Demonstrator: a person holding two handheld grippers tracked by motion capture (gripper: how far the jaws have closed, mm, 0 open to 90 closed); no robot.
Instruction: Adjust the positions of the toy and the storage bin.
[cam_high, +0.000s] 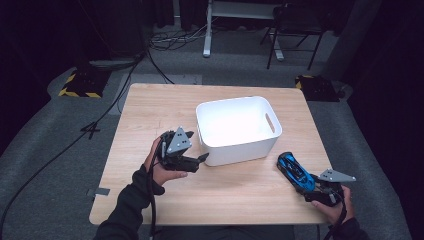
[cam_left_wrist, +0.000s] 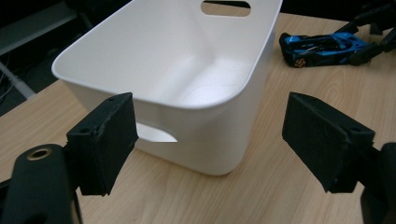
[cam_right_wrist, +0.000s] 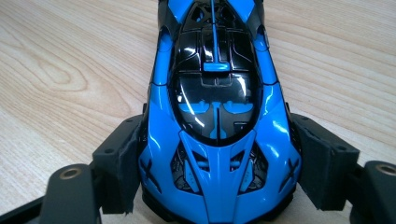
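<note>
A blue and black toy sports car (cam_high: 295, 172) rests on the wooden table (cam_high: 160, 110) near its front right corner. My right gripper (cam_high: 311, 186) is shut on one end of it; in the right gripper view both pads (cam_right_wrist: 123, 163) press the sides of the car (cam_right_wrist: 215, 93). My left gripper (cam_high: 202, 159) is held just left of the white plastic bin (cam_high: 235, 102), pointing at its near corner. In the left gripper view its jaws (cam_left_wrist: 215, 140) stand wide open with nothing between them, the bin (cam_left_wrist: 163, 100) close ahead and the car (cam_left_wrist: 322, 46) beyond it.
The bin has handle slots in its end walls and looks empty inside. A chair and a desk frame (cam_high: 207, 30) stand on the grey floor beyond the table, with cables trailing at the left.
</note>
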